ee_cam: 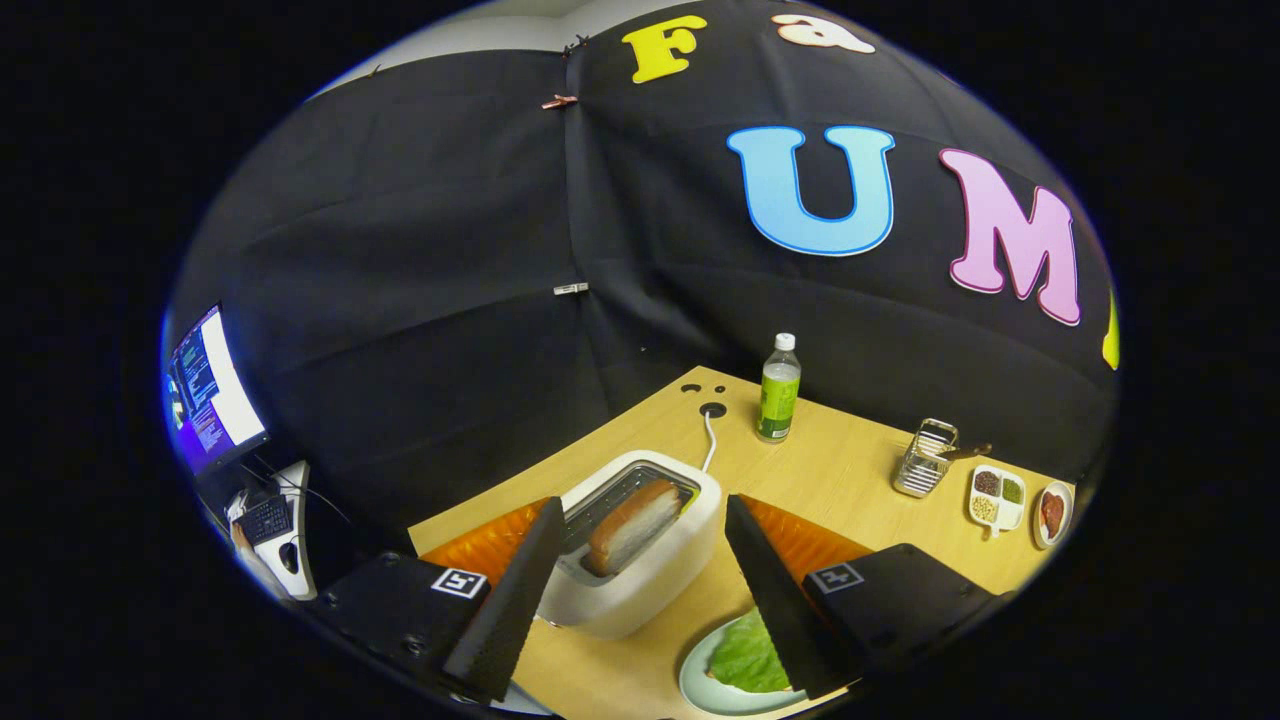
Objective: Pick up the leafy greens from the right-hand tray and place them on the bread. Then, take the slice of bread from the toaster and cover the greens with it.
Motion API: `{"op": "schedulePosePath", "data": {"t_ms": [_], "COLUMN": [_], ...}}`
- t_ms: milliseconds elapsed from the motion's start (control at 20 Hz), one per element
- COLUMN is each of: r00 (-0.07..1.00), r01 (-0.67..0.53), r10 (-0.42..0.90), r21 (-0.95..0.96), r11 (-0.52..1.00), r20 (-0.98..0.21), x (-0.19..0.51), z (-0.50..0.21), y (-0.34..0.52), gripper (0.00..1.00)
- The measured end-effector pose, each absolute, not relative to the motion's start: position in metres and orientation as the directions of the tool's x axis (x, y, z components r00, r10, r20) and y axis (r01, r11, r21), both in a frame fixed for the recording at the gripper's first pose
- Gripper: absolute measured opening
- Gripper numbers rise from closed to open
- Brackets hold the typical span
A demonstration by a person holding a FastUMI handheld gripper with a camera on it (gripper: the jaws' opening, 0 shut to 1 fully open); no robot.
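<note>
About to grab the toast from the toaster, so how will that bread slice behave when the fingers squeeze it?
The bread slice stands upright in the toaster slot, so it probably lifts straight out. It looks thick and soft, likely light and easily dented. The gripper is open, with the toaster between its fingers.

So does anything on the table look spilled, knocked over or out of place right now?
Nothing stands out. The bottle stands upright, the bread slice sits in the toaster, and the greens lie on the plate. The gripper hangs open, fingers either side of the toaster.
</note>
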State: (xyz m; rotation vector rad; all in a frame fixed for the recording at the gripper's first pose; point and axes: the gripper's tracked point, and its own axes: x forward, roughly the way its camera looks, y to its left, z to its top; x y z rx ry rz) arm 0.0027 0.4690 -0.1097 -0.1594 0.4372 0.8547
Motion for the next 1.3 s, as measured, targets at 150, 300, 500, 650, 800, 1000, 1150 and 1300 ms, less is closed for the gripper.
{"op": "schedulePosePath", "data": {"t_ms": [150, 300, 500, 650, 800, 1000, 1150, 1300], "r00": [0.582, 0.598, 0.614, 0.613, 0.627, 0.617, 0.606, 0.594], "r01": [-0.753, -0.733, -0.704, -0.695, -0.684, -0.671, -0.665, -0.657], "r10": [0.682, 0.650, 0.606, 0.598, 0.598, 0.598, 0.595, 0.592], "r21": [0.025, 0.008, -0.002, 0.006, 0.014, 0.054, 0.074, 0.095], "r11": [0.658, 0.680, 0.711, 0.719, 0.729, 0.739, 0.743, 0.747], "r20": [-0.442, -0.469, -0.505, -0.516, -0.499, -0.512, -0.527, -0.545], "x": [0.007, 0.015, 0.024, 0.028, 0.031, 0.031, 0.028, 0.026], "z": [-0.123, -0.146, -0.176, -0.187, -0.183, -0.186, -0.186, -0.184], "y": [0.486, 0.494, 0.499, 0.505, 0.510, 0.512, 0.511, 0.508], "gripper": [1.00, 1.00, 1.00, 0.92, 0.74, 0.46, 0.24, 0.17]}}
